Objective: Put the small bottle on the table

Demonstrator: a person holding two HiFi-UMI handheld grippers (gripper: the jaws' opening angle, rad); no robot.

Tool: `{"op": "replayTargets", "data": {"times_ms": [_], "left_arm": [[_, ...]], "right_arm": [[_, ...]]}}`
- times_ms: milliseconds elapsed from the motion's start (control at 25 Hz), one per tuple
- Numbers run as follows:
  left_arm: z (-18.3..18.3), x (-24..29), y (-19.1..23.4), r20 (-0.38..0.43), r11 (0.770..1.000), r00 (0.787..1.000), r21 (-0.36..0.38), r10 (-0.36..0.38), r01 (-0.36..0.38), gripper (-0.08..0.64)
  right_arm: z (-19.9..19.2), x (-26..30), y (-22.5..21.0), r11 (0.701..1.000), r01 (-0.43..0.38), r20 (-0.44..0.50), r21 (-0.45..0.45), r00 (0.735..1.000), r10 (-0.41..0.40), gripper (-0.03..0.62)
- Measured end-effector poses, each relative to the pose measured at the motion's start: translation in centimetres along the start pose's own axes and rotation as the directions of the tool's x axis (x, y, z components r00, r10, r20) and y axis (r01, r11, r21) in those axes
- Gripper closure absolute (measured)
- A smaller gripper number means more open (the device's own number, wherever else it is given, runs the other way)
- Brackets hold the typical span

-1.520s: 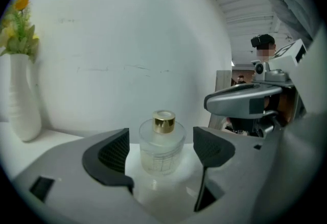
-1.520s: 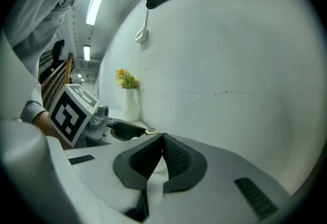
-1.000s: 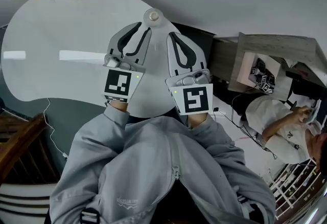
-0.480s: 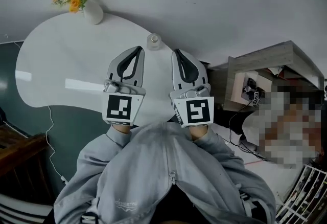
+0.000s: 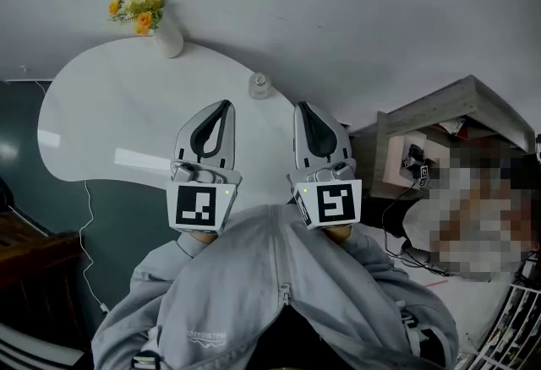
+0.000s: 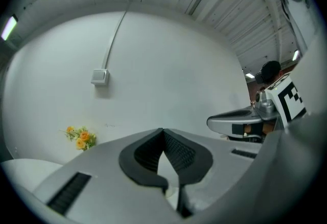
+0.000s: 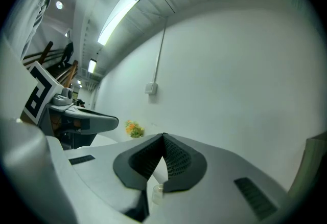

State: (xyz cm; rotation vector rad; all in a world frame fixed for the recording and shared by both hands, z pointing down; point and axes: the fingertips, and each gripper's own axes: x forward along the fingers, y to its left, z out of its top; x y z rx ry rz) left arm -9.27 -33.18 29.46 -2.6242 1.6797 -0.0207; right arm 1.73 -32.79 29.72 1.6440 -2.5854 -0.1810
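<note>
The small clear bottle [image 5: 259, 86] stands upright on the white table [image 5: 110, 115], near its far right edge. Both grippers are held side by side nearer to me, apart from the bottle. My left gripper [image 5: 226, 105] is shut and holds nothing; in the left gripper view its black pads [image 6: 176, 154] meet at the tip. My right gripper [image 5: 302, 106] is also shut and empty. In the right gripper view the bottle [image 7: 157, 193] shows low down through the gap behind the closed right gripper [image 7: 163, 136] tips.
A white vase of yellow and orange flowers [image 5: 161, 26] stands at the table's far edge by the white wall. A wooden cabinet [image 5: 439, 119] and a seated person are at the right. A white cable [image 5: 84, 216] hangs at the table's left front.
The left jaws have closed, and both grippers have drawn back from the bottle, which stays on the table. The head view has risen and shows more of the wall.
</note>
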Motion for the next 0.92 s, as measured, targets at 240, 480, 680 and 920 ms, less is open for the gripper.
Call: {"op": "replayTargets", "data": {"times_ms": [240,480,680,920], "left_arm": [[0.2,-0.6,0.0,0.005,1.0,1.0,0.012,0.01,-0.01,0.554],[-0.2,-0.8,-0.1,-0.007,1.0,1.0,0.014,0.013,-0.013,0.554],[-0.3,-1.0,-0.5,-0.013,1.0,1.0,0.014,0.007,-0.007,0.554],[-0.4,-1.0,-0.9,-0.011,1.0,1.0,0.001,0.01,-0.01,0.554]], "right_arm": [[0.4,-0.4,0.8,1.0,-0.02,0.007,-0.006,1.0,0.02,0.566],[0.4,-0.2,1.2,0.999,-0.04,0.004,0.002,0.999,0.04,0.566],[0.3,-0.5,1.3,0.999,-0.046,0.001,0.005,0.999,0.046,0.566],[-0.1,-0.9,0.9,0.999,-0.044,-0.003,-0.001,0.999,0.044,0.566]]}}
